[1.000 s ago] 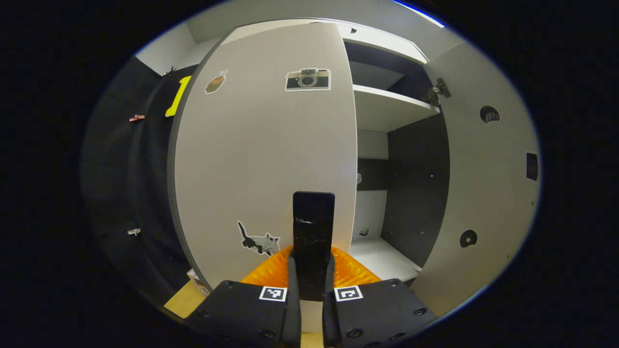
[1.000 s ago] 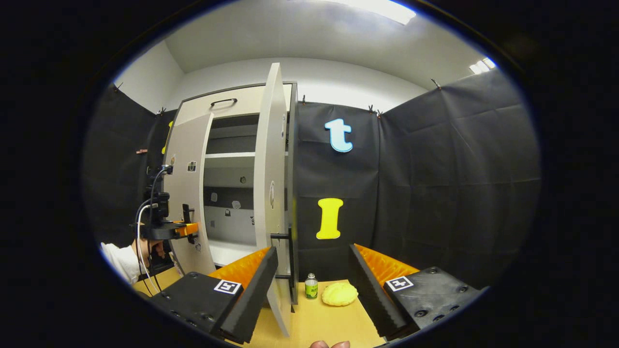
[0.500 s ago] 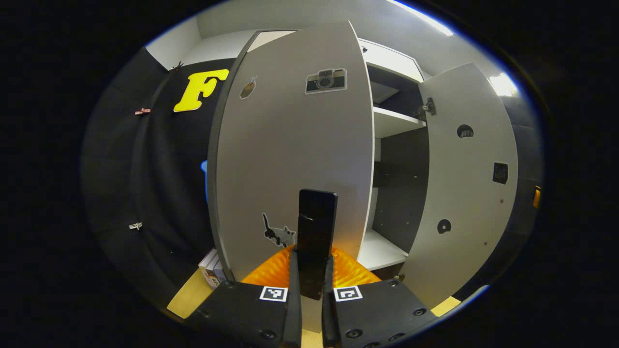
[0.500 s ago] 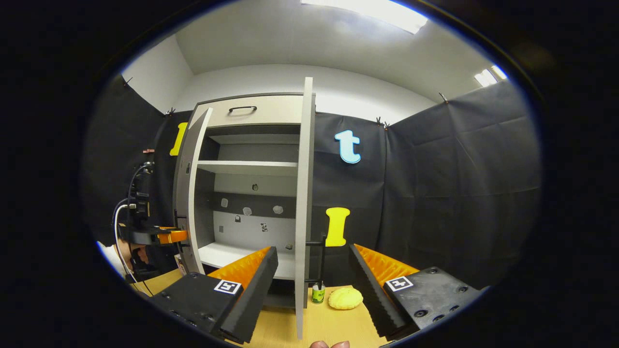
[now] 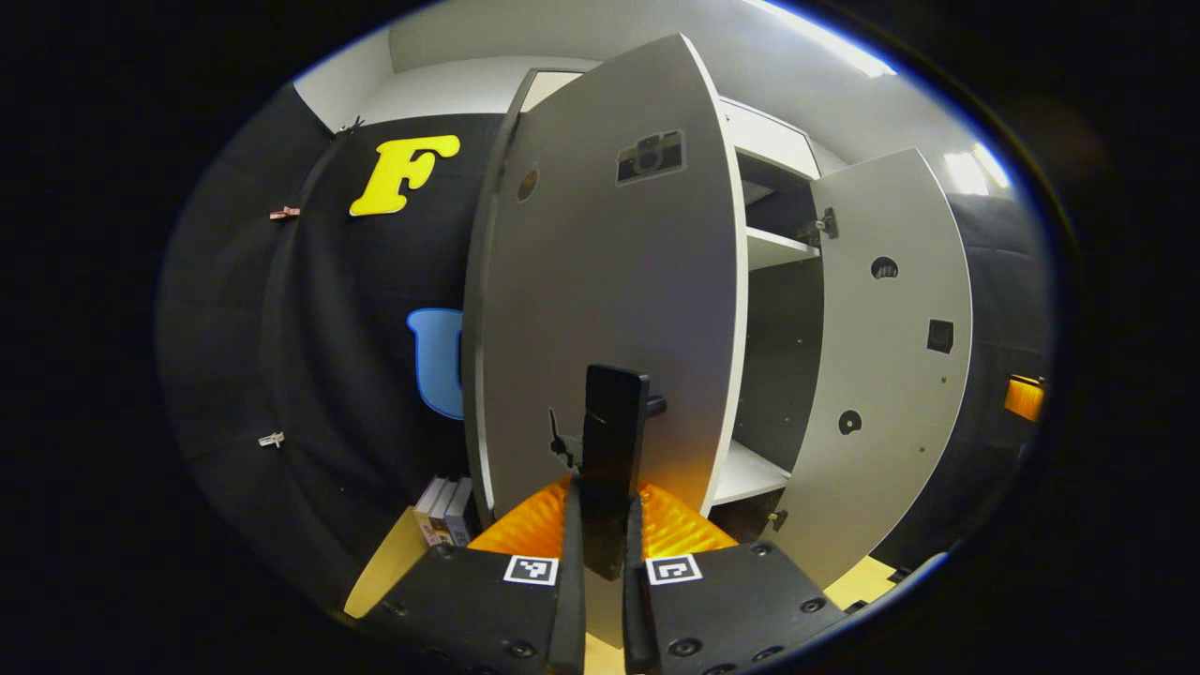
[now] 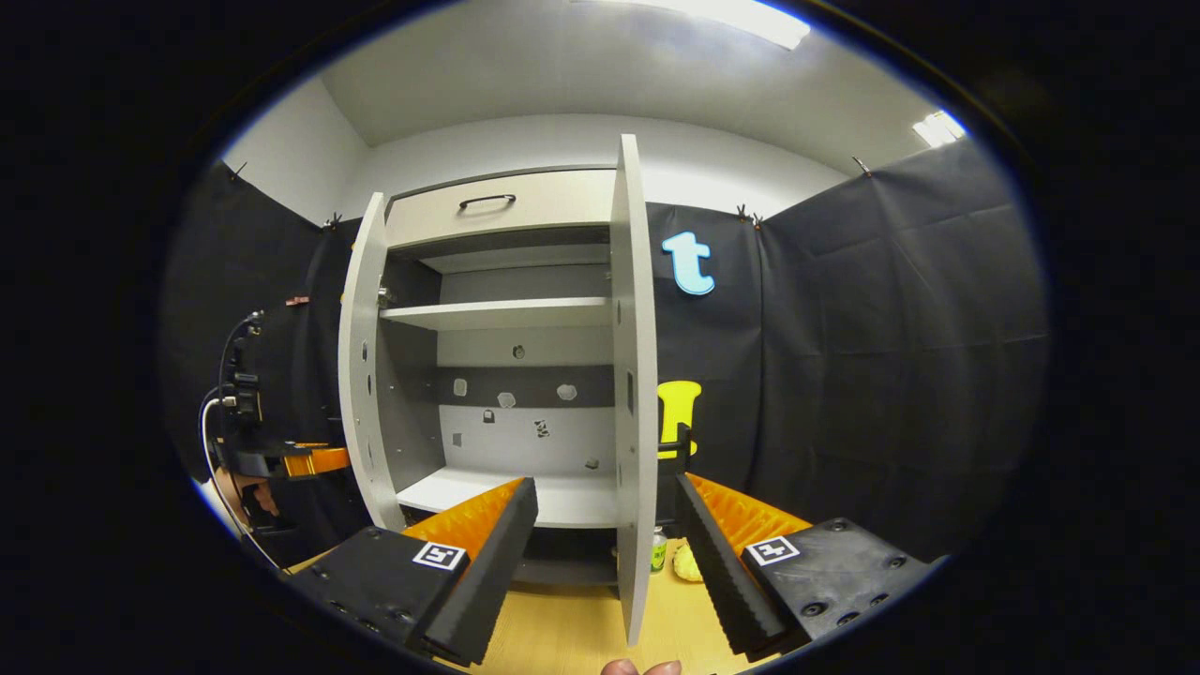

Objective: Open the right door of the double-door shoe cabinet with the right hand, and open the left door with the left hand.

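1. Both doors of the shoe cabinet (image 6: 506, 366) stand open, and two shelves show inside it.
2. From the cabinet's front, the left door (image 5: 600, 309) is swung out wide; in the left gripper view its outer face fills the middle, with a camera sticker (image 5: 650, 157) near the top.
3. The left gripper (image 5: 602, 525) has its fingers pressed close on the dark handle (image 5: 611, 450) of the left door, pinching it between them.
4. The right door (image 6: 635, 375) is seen edge-on in the right gripper view, turned out from the cabinet's right side.
5. The right gripper (image 6: 605, 553) has its fingers spread wide, one on each side of the right door's lower edge, not touching it.
6. Beside the cabinet's base, behind the right door, a small green bottle (image 6: 659, 551) and a yellow object (image 6: 686, 562) are on the wooden table (image 6: 562, 628).
7. To the cabinet's left, a hand (image 6: 251, 492) holds the left gripper.
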`<state>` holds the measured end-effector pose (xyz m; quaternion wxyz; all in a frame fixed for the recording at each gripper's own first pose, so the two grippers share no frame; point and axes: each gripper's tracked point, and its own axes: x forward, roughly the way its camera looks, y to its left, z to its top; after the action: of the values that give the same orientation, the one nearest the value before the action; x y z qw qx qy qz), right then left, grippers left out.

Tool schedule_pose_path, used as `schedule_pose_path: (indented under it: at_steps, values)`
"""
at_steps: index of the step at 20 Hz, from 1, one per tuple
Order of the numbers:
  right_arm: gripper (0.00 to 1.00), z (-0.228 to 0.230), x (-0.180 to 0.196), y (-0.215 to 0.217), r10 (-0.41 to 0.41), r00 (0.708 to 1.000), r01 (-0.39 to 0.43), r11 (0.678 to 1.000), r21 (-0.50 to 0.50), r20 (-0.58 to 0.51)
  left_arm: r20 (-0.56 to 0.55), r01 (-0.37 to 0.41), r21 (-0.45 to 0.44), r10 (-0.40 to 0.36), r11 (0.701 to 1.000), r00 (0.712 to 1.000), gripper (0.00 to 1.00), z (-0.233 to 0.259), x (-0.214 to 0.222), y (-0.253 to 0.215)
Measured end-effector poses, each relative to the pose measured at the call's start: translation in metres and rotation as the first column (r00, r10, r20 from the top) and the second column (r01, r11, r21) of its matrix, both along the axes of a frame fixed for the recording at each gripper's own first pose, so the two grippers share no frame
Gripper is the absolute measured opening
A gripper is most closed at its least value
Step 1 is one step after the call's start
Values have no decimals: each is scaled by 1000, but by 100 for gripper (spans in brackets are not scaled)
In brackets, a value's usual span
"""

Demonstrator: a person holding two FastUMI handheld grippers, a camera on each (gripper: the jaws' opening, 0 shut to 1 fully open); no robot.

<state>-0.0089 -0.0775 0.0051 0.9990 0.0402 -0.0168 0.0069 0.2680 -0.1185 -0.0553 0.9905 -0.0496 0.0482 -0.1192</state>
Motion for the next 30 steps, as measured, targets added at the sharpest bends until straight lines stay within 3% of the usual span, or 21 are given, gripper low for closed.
schedule_pose_path:
  at_steps: [7, 16, 20, 22, 25, 30]
  values:
    - [93, -3, -3, 24, 29, 1000, -28, 999, -20, 8, 3, 20, -27, -20, 999, 1000, 20, -2, -9, 13]
    - [93, -2, -6, 32, 31, 999, -31, 999, -13, 14, 8, -14, -71, 15, 997, 1000, 23, -4, -13, 50]
    - [92, -4, -8, 38, 41, 999, -40, 999, -22, 15, -9, -102, -68, 101, 993, 995, 24, -9, -7, 84]
    - [93, -5, -7, 40, 45, 999, -44, 999, -25, 11, 11, -167, -7, 167, 986, 986, 17, -8, -6, 117]
    - [93, -10, -5, 42, 49, 999, -49, 999, -23, -1, -11, -101, -27, 101, 995, 995, 18, -7, -7, 117]
    - [93, -9, -1, 44, 51, 999, -51, 999, -13, -1, -2, -97, -6, 97, 995, 995, 22, -8, -8, 118]
